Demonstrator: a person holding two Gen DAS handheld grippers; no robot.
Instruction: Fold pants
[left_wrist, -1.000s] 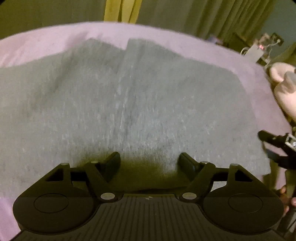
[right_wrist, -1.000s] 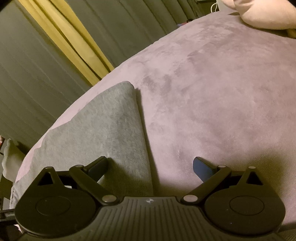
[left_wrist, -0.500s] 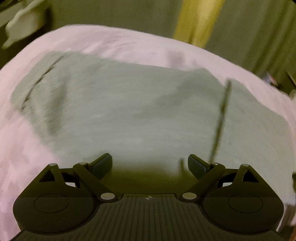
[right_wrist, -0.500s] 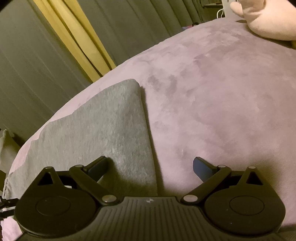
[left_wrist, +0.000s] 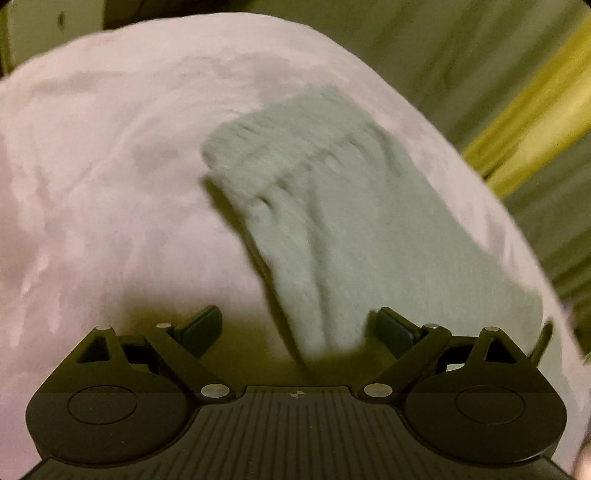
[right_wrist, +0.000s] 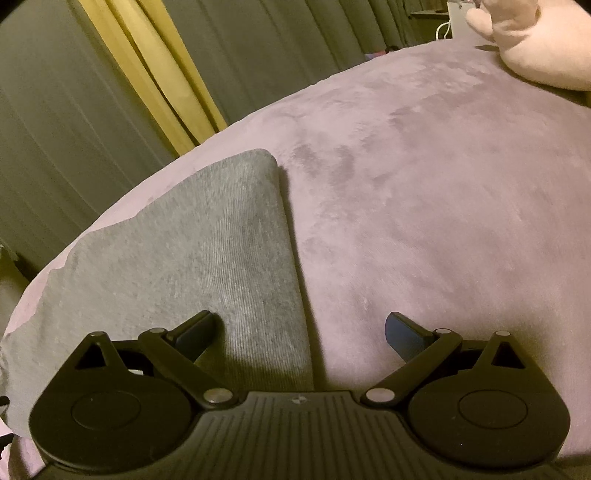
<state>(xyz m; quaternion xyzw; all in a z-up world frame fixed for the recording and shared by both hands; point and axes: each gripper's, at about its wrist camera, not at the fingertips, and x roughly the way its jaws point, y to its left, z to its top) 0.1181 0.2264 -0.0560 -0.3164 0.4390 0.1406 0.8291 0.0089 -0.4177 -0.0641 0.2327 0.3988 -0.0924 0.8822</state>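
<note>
Left wrist view: 1 left hand-held gripper (left_wrist: 299, 326), fingers spread wide apart, nothing between them. 1 pair of grey pants (left_wrist: 362, 236), folded into a long strip, lying on the pink bed cover (left_wrist: 110, 184); strip runs from near right, by the right finger, to far centre. Near end of the pants cut off behind the gripper body. Whole frame motion-blurred, so knit detail and edges are hard to make out. Yellow curtain (left_wrist: 535, 122) at far right.

Right wrist view: 1 right hand-held gripper (right_wrist: 301, 328), fingers also wide apart, empty. Same pants (right_wrist: 192, 266) at near left, left finger over the fabric, right finger over bare bed cover (right_wrist: 424, 184). Pants' left end cut off by frame edge. 1 pale plush item (right_wrist: 543, 44) far right, partly out of frame. Yellow curtain (right_wrist: 147, 66) far left. No writing readable in either view.
</note>
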